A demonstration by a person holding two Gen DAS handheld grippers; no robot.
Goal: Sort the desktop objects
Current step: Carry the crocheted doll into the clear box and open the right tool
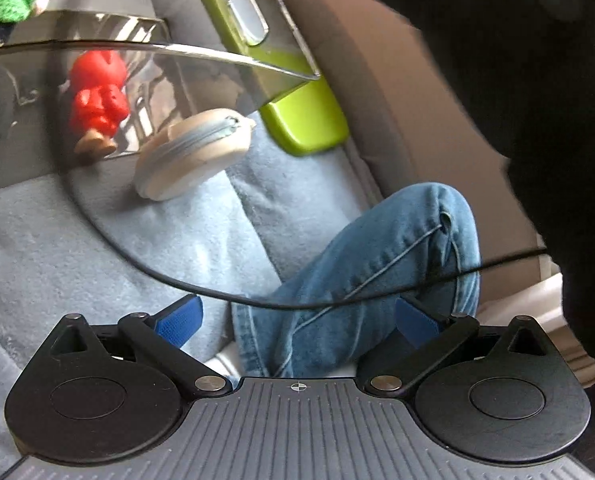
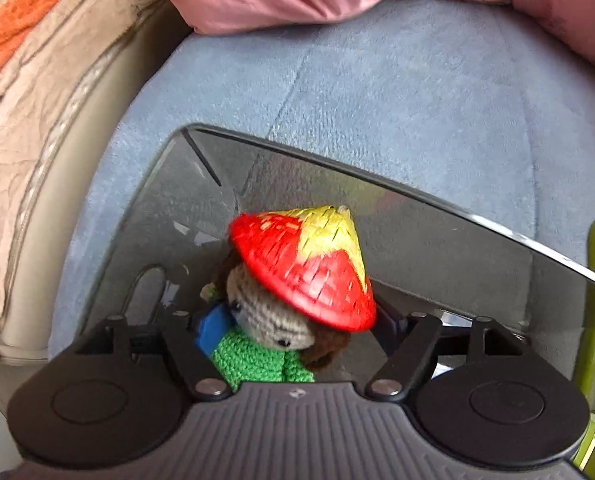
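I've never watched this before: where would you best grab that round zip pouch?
Grip the pouch across its flat faces, coming from above. It leans tilted with the zip edge up, so its thin width should fit between the open left gripper's fingers.

No readable txt, labels, brands or nos. in either view.

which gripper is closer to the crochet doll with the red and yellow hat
Right. The right gripper has the crochet doll between its fingers, above the smoked clear box. The left gripper hangs open well short of the box, the doll far off at top left.
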